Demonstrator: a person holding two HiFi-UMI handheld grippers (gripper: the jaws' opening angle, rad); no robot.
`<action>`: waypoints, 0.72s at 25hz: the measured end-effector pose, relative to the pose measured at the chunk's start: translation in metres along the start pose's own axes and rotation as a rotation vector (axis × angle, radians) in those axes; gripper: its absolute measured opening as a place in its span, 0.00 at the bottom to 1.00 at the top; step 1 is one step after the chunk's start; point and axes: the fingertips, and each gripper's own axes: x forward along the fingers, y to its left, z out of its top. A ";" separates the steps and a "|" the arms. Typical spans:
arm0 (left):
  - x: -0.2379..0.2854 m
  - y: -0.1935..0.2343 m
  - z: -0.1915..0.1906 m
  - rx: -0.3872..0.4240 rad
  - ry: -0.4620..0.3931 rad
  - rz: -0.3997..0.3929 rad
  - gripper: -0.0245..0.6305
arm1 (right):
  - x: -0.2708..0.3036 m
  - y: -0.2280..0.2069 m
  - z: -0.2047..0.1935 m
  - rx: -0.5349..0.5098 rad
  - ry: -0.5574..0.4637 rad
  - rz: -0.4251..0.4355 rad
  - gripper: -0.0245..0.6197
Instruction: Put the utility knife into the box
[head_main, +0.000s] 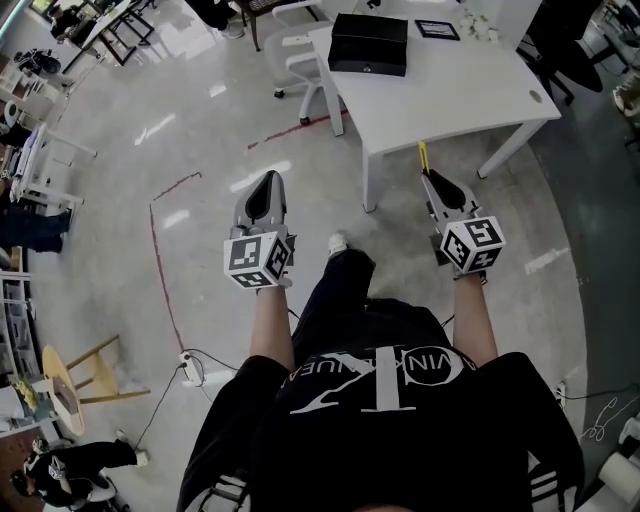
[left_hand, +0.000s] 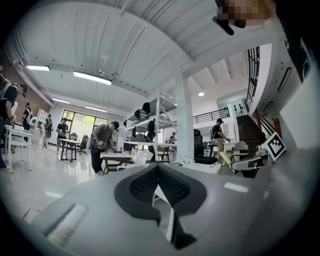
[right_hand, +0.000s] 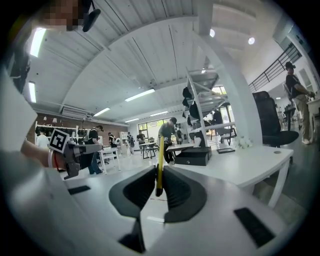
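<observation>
My right gripper is shut on a thin yellow utility knife, which sticks out past the jaw tips toward the white table. In the right gripper view the yellow utility knife stands upright, pinched between the black pads. A black box with its lid shut lies on the table's far left part, well ahead of both grippers; the black box also shows in the right gripper view. My left gripper is shut on nothing and hangs over bare floor, left of the table.
A white chair stands left of the table. A dark framed item and small white bits lie on the table's back. Red tape lines mark the floor. A wooden stool is at lower left. People stand at distant desks.
</observation>
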 end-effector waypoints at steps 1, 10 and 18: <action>0.008 0.002 0.000 0.001 0.001 -0.006 0.05 | 0.005 -0.004 0.000 0.004 0.000 -0.004 0.13; 0.115 0.024 0.004 -0.021 -0.009 -0.071 0.05 | 0.075 -0.049 0.020 0.001 0.008 -0.024 0.13; 0.199 0.035 -0.013 -0.040 0.047 -0.138 0.05 | 0.134 -0.086 0.018 0.025 0.063 -0.048 0.13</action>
